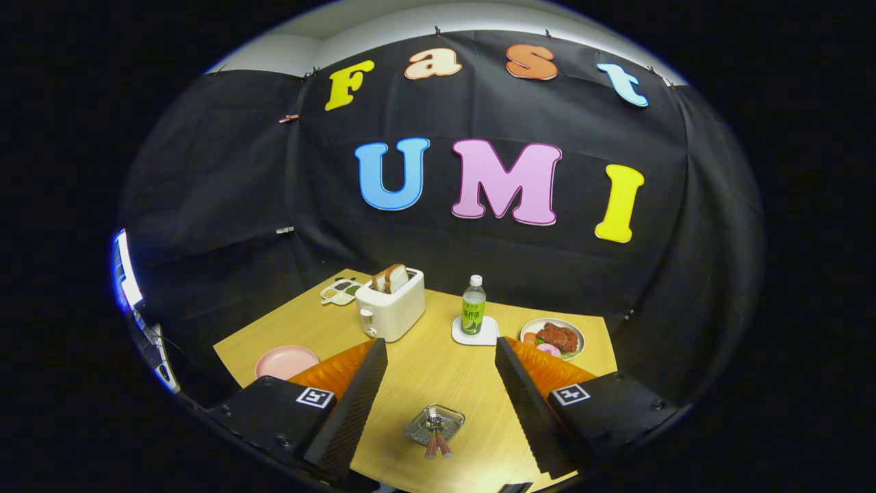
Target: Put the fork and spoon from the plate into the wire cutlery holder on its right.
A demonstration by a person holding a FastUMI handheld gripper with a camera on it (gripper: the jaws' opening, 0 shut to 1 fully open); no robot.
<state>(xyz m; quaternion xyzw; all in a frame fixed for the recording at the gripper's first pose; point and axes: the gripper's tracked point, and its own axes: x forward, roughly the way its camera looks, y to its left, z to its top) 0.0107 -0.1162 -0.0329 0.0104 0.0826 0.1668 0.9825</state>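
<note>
1. Gripper view is taken from above a wooden table (pixel 438 370), with the gripper (pixel 438 404) held high and its fingers spread wide apart, nothing being pinched between them.
2. A wire cutlery holder (pixel 434 424) is seen between the fingers, near the front edge of the table, with two reddish-brown handles (pixel 436 445) lying over its near rim; these are judged to be the fork and spoon, though they are too small for the heads to be told apart.
3. A pink plate (pixel 286 361) is seen to the left, just beyond the left finger, with no cutlery made out on it, so the task is judged to be at or near its end.
4. Farther off stand a toaster (pixel 390 311) with bread in it, a green bottle (pixel 473 308) on a coaster, and a plate of food (pixel 553 337) at the far right.
5. Cutlery of this kind is expected to be light, stiff and slippery on its metal parts; hold would best be taken across the handle, near its middle, so that tipping is avoided.
6. The wire holder is judged light enough to be pushed if it is bumped.
</note>
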